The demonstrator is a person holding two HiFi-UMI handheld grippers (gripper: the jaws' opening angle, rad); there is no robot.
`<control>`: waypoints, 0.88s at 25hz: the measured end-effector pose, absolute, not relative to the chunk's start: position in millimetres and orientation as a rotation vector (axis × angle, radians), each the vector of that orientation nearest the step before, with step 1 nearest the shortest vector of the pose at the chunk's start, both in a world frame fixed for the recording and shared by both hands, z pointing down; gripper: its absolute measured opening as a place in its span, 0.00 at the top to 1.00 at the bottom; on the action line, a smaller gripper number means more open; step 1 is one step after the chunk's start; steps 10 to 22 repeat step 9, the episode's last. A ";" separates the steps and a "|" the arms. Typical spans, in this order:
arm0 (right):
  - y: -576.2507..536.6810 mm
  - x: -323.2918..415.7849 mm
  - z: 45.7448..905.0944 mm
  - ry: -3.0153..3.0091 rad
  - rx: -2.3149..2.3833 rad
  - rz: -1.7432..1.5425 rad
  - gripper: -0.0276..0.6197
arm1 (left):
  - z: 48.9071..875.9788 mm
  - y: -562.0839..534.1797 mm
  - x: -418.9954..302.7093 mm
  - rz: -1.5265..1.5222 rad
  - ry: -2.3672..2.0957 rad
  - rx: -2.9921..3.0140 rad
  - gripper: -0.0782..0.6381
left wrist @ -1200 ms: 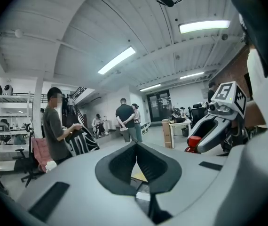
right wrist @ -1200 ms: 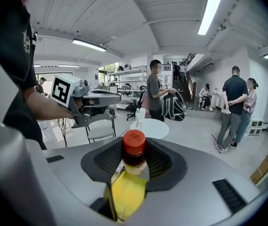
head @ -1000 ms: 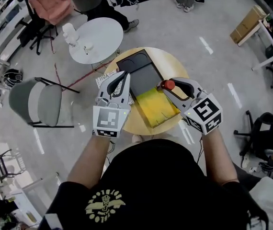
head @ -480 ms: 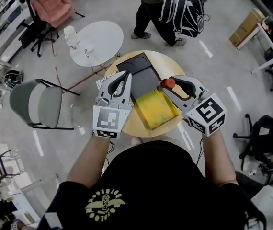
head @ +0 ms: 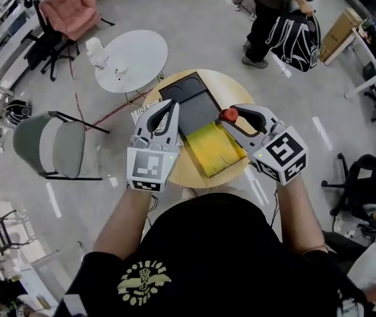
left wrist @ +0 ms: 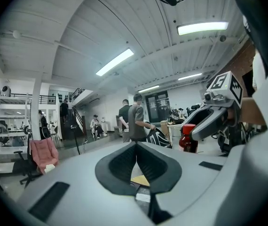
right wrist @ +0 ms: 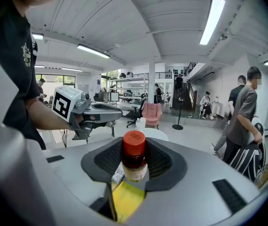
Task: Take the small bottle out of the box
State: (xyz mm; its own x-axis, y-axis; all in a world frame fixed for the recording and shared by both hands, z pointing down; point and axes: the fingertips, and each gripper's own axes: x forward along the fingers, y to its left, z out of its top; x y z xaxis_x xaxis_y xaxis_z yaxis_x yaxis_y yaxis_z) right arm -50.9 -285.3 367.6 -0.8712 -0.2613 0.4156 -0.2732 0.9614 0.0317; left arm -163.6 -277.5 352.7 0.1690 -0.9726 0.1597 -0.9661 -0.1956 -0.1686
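Note:
A small dark bottle with a red cap [right wrist: 134, 156] stands upright between my right gripper's [right wrist: 134, 169] pads, which are shut on it. In the head view the bottle [head: 228, 115] is held above the right edge of the open yellow-lined box [head: 218, 148] on the round wooden table [head: 238, 86]. My left gripper [head: 164, 113] hovers over the box's left side, its jaws shut and empty; in its own view the pads [left wrist: 122, 163] meet in a line. The left gripper view also shows the bottle [left wrist: 188, 137] in the right gripper [left wrist: 208, 122].
The box's black lid [head: 193, 100] lies open behind the yellow tray. A white round table [head: 134, 58] stands beyond, a grey chair [head: 51, 141] at the left. A person with a black bag [head: 292, 26] walks at the back right, near a cardboard carton [head: 340, 34].
The person carrying the black bag has walked from the back middle to the back right. Both grippers and the bottle have hardly moved.

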 end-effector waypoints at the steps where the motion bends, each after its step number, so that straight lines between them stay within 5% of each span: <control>1: -284.7 -50.3 368.0 -2.684 0.384 0.042 0.72 | 353.4 -276.9 -163.4 -0.361 1.977 -2.383 0.87; 22: -283.1 -52.1 379.4 -2.671 0.384 0.057 0.72 | 363.8 -275.5 -167.0 -0.361 1.987 -2.391 0.87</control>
